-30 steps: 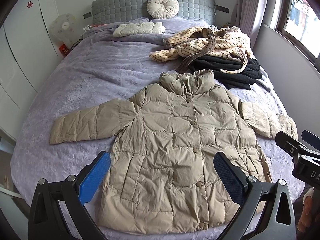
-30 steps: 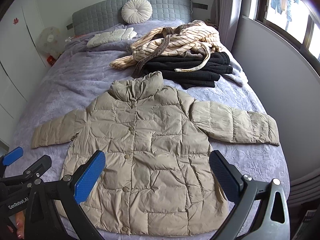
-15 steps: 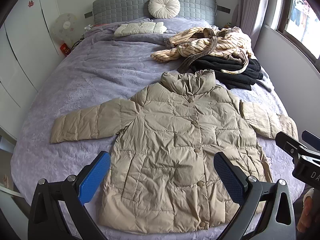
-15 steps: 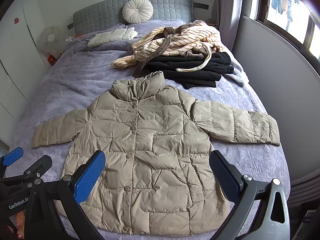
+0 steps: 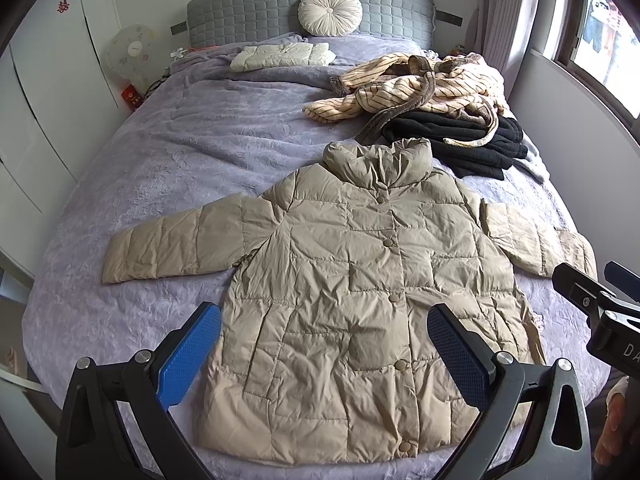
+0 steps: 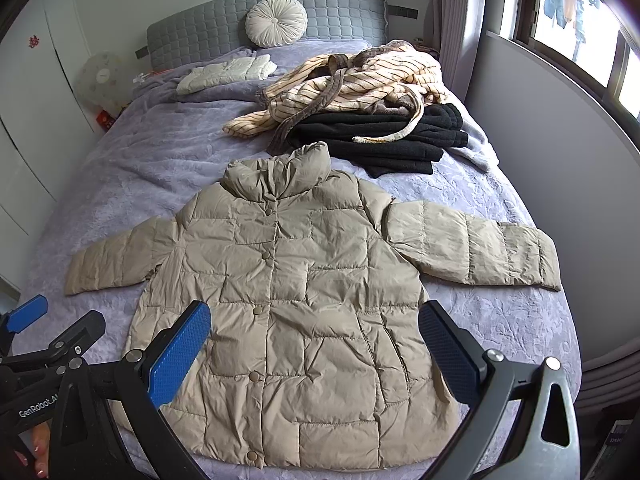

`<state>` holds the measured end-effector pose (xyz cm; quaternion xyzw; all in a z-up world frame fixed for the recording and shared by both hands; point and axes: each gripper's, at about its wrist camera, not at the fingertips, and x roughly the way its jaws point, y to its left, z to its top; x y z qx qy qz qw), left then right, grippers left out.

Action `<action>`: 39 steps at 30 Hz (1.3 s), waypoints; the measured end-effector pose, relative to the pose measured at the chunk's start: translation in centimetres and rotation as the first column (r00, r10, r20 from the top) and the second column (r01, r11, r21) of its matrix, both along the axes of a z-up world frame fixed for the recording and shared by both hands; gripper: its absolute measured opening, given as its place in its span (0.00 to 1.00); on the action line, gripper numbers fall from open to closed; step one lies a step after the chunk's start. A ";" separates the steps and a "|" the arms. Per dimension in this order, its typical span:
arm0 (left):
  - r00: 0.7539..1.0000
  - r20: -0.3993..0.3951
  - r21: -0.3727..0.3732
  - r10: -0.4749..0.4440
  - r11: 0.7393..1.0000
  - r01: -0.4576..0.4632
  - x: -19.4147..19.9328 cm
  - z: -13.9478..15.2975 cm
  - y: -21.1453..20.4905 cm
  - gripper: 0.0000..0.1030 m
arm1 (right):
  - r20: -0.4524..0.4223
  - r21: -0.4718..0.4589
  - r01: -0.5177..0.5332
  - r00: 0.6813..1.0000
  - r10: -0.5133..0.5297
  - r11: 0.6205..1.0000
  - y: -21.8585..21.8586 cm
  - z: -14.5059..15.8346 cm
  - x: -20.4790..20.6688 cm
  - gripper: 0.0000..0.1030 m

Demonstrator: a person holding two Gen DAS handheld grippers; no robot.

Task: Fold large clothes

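Note:
A beige quilted puffer jacket (image 5: 360,280) (image 6: 304,292) lies flat and buttoned on the bed, front up, collar toward the headboard, both sleeves spread out to the sides. My left gripper (image 5: 324,356) hovers open above the jacket's lower hem, its blue pads wide apart and holding nothing. My right gripper (image 6: 316,352) is likewise open over the lower half of the jacket, empty. Each gripper also shows at the edge of the other's view: the right gripper (image 5: 600,300) and the left gripper (image 6: 48,340).
A lavender bedspread (image 5: 180,152) covers the bed. Behind the jacket lie a striped cream robe (image 5: 420,84) on a black folded garment (image 5: 452,140), a folded white jacket (image 5: 280,56) and a round cushion (image 5: 330,12). A wall (image 6: 560,160) runs along the right, white cabinets on the left.
Both views have drifted very slightly; the jacket and both open grippers stay as they were.

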<state>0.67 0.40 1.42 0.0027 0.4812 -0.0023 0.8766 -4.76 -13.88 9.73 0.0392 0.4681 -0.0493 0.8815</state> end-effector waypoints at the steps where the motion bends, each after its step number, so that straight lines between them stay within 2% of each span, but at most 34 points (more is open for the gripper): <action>1: 1.000 0.000 0.000 0.000 1.000 0.000 0.0 0.0 0.0 1.00 | 0.000 0.000 0.000 1.000 0.000 1.000 0.0 0.0 0.0 1.00; 39: 1.000 -0.001 -0.004 -0.001 1.000 0.001 0.0 0.1 0.0 1.00 | -0.002 0.001 0.001 1.000 -0.001 1.000 0.2 0.0 -0.1 1.00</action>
